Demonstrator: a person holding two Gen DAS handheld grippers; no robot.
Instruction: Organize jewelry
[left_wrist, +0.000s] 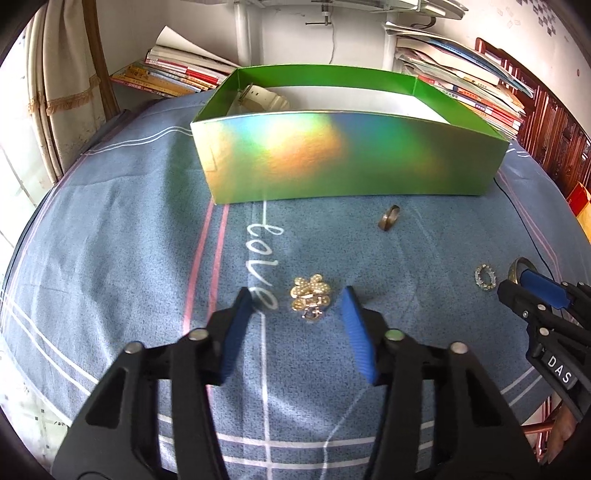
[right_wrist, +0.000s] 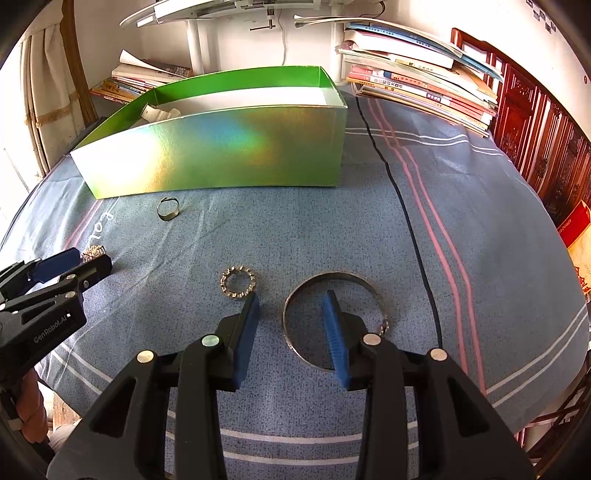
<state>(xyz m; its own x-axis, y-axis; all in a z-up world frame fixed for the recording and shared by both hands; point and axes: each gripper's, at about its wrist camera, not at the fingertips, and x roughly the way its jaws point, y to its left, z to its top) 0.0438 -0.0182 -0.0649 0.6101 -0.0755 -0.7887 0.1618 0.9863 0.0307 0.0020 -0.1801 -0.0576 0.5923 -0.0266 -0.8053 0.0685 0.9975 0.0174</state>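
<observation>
Straddling the gold brooch (left_wrist: 309, 298) with my left gripper (left_wrist: 301, 301), pads apart and clear of it. My right gripper (right_wrist: 291, 308) gapes too, one finger inside the bangle (right_wrist: 295, 299), gripping nothing. The green box (left_wrist: 347, 162) stands at twelve o'clock; a ring (left_wrist: 388, 218) lies at one o'clock.

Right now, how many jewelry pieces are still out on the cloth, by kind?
Gold brooch: 1
Plain band ring: 1
Small jeweled ring: 1
Large metal bangle: 1
Total: 4
</observation>
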